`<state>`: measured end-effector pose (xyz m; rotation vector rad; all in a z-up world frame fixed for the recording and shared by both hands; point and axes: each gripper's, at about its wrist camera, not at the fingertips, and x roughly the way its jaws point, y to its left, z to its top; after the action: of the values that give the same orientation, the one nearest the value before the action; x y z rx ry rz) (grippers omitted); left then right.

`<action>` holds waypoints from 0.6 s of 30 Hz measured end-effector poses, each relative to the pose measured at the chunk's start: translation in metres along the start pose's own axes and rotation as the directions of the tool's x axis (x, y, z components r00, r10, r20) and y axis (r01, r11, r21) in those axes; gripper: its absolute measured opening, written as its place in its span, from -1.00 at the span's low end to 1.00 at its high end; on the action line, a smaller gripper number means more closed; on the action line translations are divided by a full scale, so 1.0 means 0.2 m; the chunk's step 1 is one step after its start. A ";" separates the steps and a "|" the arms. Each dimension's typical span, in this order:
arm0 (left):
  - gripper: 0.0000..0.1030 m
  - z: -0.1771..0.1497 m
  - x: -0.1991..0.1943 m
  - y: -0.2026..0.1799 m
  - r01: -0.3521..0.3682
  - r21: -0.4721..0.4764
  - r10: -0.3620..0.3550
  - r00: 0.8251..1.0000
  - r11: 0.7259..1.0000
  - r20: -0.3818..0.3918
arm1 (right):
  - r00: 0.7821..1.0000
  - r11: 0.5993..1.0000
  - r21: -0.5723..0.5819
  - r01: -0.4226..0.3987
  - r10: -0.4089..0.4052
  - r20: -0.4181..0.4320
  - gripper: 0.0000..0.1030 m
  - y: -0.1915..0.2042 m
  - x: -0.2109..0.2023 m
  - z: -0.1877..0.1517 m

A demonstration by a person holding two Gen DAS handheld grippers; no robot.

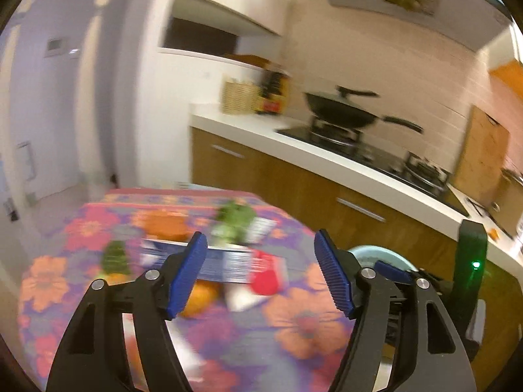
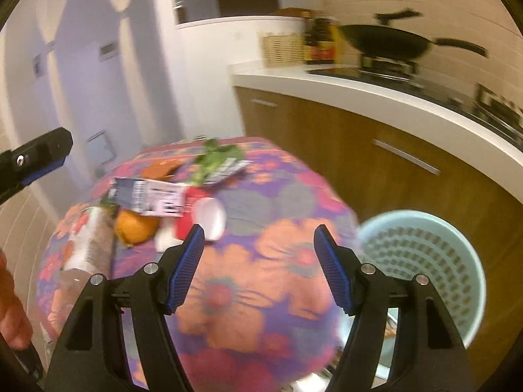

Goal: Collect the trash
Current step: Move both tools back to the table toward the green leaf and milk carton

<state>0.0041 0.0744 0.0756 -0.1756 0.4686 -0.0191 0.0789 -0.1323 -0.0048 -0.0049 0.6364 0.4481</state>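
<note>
Now both grippers hang above the flowered tablecloth, both views smeared with blur. Left gripper: jaws standing well apart, nothing between the blue pads. Right gripper: jaws spread just as wide, likewise empty. Ahead of the right gripper's left finger lies the trash heap: a red cup on its side, white mouth facing the tool, touching a blue-and-white carton. An orange sits just left of the cup, under the carton's edge. Farther ahead, leafy greens and a printed wrapper. Off to the right gripper's right, beside the table, stands the pale-blue slotted bin, mouth tipped toward the camera. From the left view, the same carton and cup lie just beyond its fingertips.
</note>
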 end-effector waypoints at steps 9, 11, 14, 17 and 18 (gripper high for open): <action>0.32 0.00 0.01 0.62 -0.096 -0.033 0.096 0.995 0.995 -0.030 | 0.992 0.988 -0.094 -0.125 0.124 -0.009 0.28 0.30 0.20 0.11; 0.32 -0.01 0.07 0.73 -0.114 -0.024 0.112 0.992 0.993 -0.058 | 0.988 0.984 -0.089 -0.156 0.156 -0.012 0.28 0.34 0.26 0.13; 0.32 -0.04 0.17 0.86 -0.108 -0.036 0.102 0.987 0.994 -0.122 | 0.984 0.981 -0.080 -0.175 0.175 -0.007 0.28 0.38 0.32 0.16; 0.32 -0.07 0.29 0.96 -0.052 -0.063 0.038 0.979 0.997 -0.202 | 0.981 0.977 -0.086 -0.193 0.194 0.001 0.28 0.41 0.37 0.16; 0.32 -0.06 0.34 0.99 -0.022 -0.076 0.004 0.972 0.997 -0.236 | 0.981 0.977 -0.090 -0.196 0.196 0.000 0.28 0.41 0.38 0.16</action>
<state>0.0554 0.2637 -0.0007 -0.2487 0.7086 -0.0089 0.1180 -0.0233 -0.0121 -0.0253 0.6106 0.6670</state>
